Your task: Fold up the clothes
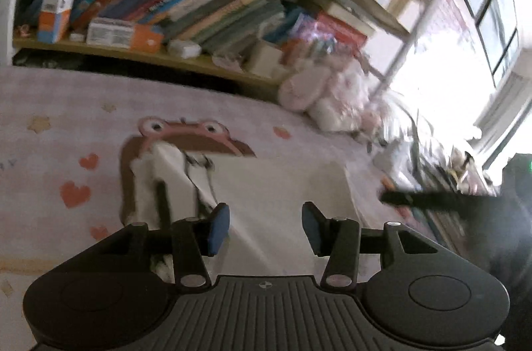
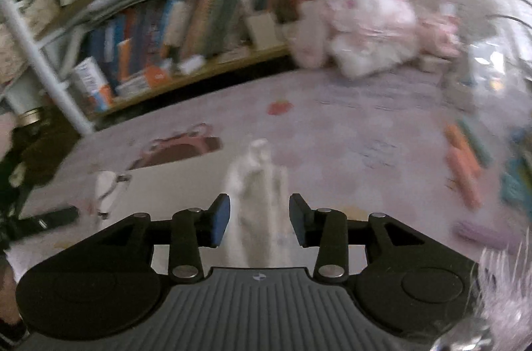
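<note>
A white garment [image 1: 266, 184] lies flat on the pink printed bed sheet [image 1: 66, 118], its drawstring end [image 1: 199, 165] at the left. My left gripper [image 1: 266, 226] hovers over the garment, open, with nothing between its blue pads. In the right wrist view a pinched-up ridge of the white garment [image 2: 256, 184] stands between the pads of my right gripper [image 2: 259, 223]. The jaws stand apart with slight gaps beside the cloth, so the gripper is open. A dark finger of the other gripper [image 2: 50, 219] shows at the left edge.
A low shelf packed with books [image 1: 166, 2] runs along the far side of the bed. A pile of pink and white plush or cloth [image 2: 365, 18] sits at the far right. Coloured pens or markers [image 2: 465, 165] lie on the sheet at right.
</note>
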Demonstrator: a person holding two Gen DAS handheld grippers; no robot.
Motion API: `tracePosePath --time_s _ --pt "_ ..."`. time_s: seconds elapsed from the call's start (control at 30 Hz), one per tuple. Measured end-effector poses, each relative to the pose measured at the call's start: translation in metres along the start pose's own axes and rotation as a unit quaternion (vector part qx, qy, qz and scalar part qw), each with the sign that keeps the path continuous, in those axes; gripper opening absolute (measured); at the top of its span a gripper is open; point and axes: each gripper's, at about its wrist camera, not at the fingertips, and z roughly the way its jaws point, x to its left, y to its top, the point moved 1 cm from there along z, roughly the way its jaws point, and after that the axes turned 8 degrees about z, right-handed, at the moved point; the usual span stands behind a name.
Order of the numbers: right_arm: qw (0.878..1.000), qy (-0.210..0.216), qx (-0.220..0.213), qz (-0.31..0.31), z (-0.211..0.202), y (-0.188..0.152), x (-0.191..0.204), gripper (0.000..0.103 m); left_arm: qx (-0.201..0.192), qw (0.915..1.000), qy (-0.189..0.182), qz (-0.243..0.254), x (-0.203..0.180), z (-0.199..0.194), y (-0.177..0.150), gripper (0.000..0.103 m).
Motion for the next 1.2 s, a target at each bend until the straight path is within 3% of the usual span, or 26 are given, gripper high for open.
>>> tracePosePath --time_s 0.2,0.27,0.3,0.4,0.47,0.53,0.6,0.8,0.93,1.03,1.1,1.2 --pt "0.997 -0.018 0.059 -0.044 0.048 0.002 0.017 0.036 0.029 0.9987 0.042 -0.004 -0.009 0.009 -0.019 0.048" --pt "0.995 -0.012 0.087 -0.041 0.062 0.003 0.015 0.007 0.036 0.9974 0.060 -0.016 -0.003 0.012 -0.022 0.048" --pt "0.995 0.015 0.093 -0.034 0.061 0.004 0.015 0.003 0.039 0.9967 0.067 -0.024 0.000 0.014 -0.023 0.047" --pt "0.994 0.093 0.049 -0.010 0.037 0.010 0.011 0.003 0.038 0.9953 0.069 -0.055 0.008 0.014 -0.024 0.047" --pt "0.996 0.069 0.047 0.010 0.040 0.010 0.000 0.003 0.038 0.9948 0.069 -0.065 0.010 0.013 -0.025 0.048" --pt "0.995 0.031 0.085 0.042 0.065 0.007 -0.019 0.003 0.039 0.9946 0.072 -0.065 0.009 0.012 -0.025 0.048" --pt "0.993 0.040 0.091 0.069 0.081 0.003 -0.031 0.003 0.035 0.9945 0.077 -0.062 0.008 0.009 -0.021 0.048" --pt "0.993 0.043 0.087 0.061 0.080 0.005 -0.029 0.004 0.013 0.9917 0.105 -0.073 0.028 0.006 0.001 0.048" --pt "0.994 0.040 0.084 0.063 0.082 0.005 -0.028 0.003 0.012 0.9860 0.127 -0.108 0.052 0.018 0.007 0.047" --pt "0.995 0.034 0.084 0.052 0.083 0.005 -0.026 0.003 -0.007 0.9857 0.104 -0.132 0.055 0.019 0.006 0.039" --pt "0.995 0.029 0.083 0.042 0.083 0.005 -0.023 0.003 -0.021 0.9852 0.087 -0.146 0.055 0.018 0.006 0.005" --pt "0.996 0.023 0.081 0.030 0.084 0.004 -0.020 0.003 -0.060 0.9837 0.067 -0.156 0.051 0.005 0.006 0.003"
